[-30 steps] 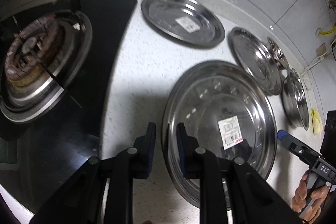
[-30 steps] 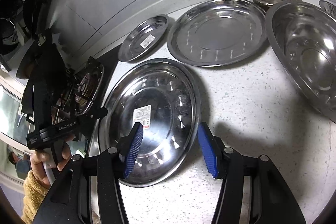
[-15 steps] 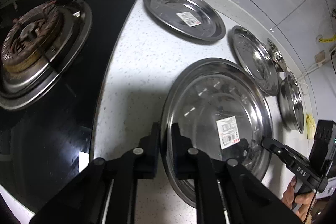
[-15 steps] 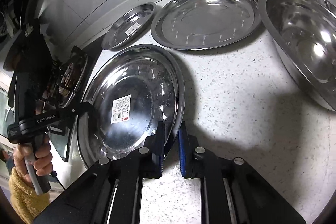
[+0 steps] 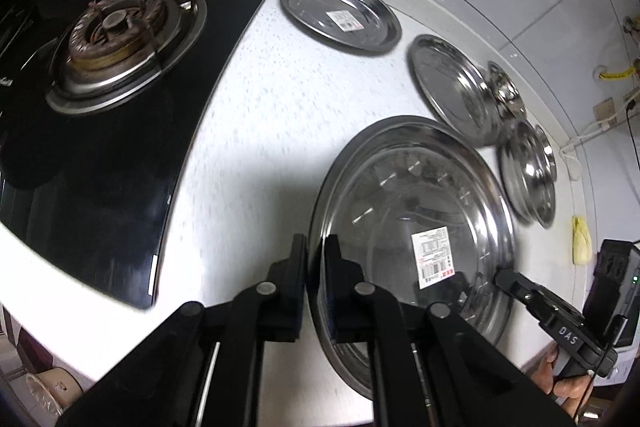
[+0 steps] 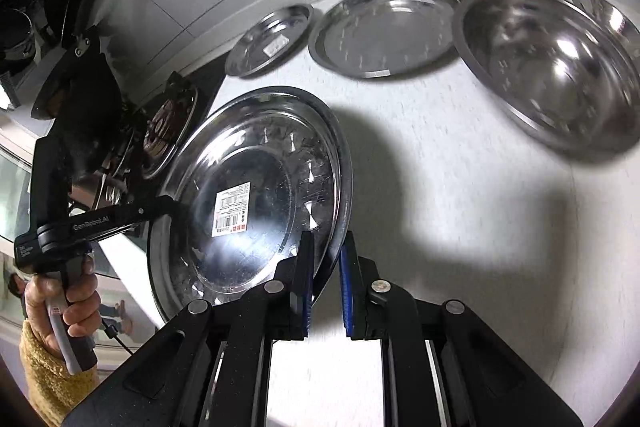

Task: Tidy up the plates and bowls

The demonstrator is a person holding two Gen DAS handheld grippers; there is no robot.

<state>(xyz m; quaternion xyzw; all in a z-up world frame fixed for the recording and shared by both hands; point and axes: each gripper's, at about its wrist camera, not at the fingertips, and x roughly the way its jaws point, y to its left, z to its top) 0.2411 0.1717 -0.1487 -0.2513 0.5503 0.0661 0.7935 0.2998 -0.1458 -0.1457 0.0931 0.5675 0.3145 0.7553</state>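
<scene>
the speckled white countertop (image 5: 280,115) carries a black glass gas hob (image 5: 120,155) to the left. the large round steel plate with a barcode sticker (image 6: 256,195) is lifted and tilted, its near rim off the counter; the left gripper (image 5: 316,267) is clamped on one edge, the right gripper (image 6: 326,267) closed on the opposite edge. along the wall lie two more steel plates, a small stickered one (image 6: 272,41) and a wider one (image 6: 384,31), all empty. three steel bowls sit further right, the big deep one (image 6: 560,75) nearest.
</scene>
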